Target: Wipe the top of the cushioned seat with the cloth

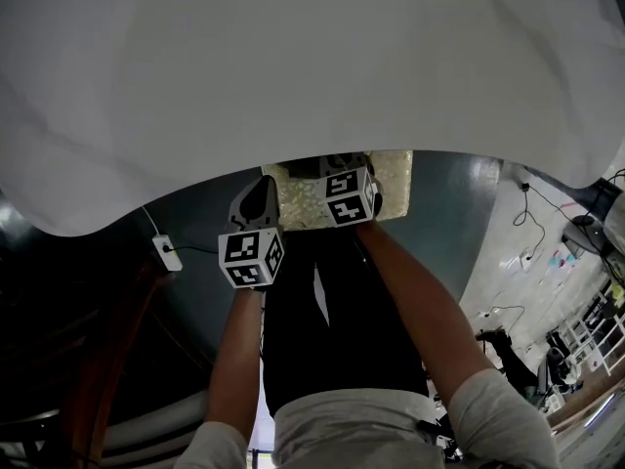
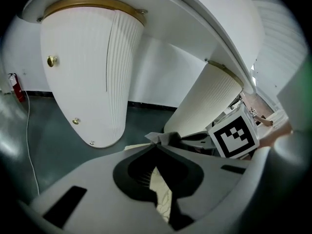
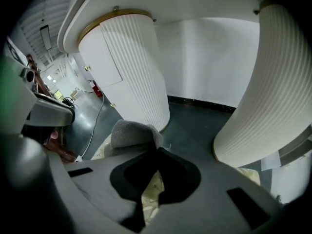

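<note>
Your left gripper [image 1: 258,198] and right gripper [image 1: 344,169] jaws each pinch the cloth [image 1: 393,179]. Wiping seems not begun; next lift it onto the cushioned seat [image 1: 293,86].

The left forearm [image 1: 236,360] and right forearm [image 1: 422,311] stretch forward side by side, the left tongs [image 2: 158,147] and right tongs [image 3: 155,150] near each other, each with jaws pressed together on the cloth [image 3: 131,130].
</note>
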Motion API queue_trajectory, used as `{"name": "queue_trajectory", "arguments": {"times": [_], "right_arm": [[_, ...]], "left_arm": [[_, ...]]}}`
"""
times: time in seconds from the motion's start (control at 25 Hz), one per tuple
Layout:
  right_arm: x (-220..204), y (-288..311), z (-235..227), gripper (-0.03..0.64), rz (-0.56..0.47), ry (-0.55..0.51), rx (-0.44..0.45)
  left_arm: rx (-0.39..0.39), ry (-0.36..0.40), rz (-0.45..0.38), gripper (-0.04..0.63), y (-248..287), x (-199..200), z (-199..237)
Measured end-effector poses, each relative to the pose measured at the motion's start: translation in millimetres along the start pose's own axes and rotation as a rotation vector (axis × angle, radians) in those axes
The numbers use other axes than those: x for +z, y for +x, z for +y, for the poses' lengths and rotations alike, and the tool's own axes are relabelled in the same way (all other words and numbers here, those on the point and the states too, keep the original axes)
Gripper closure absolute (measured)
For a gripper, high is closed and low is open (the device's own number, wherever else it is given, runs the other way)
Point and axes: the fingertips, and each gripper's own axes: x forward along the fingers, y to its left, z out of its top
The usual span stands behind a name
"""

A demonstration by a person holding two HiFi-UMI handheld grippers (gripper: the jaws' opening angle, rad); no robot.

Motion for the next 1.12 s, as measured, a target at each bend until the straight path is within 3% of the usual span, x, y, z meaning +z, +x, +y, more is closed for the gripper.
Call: {"name": "queue_trajectory", "arguments": {"times": [1.12], "right_arm": [[-51.1,-46.7,-143.8,0.603,0.011,0.173,-0.155]], "left_arm": [[-0.164,0.178,0.089,0.581,82.3,22.5,-119.3]]}}
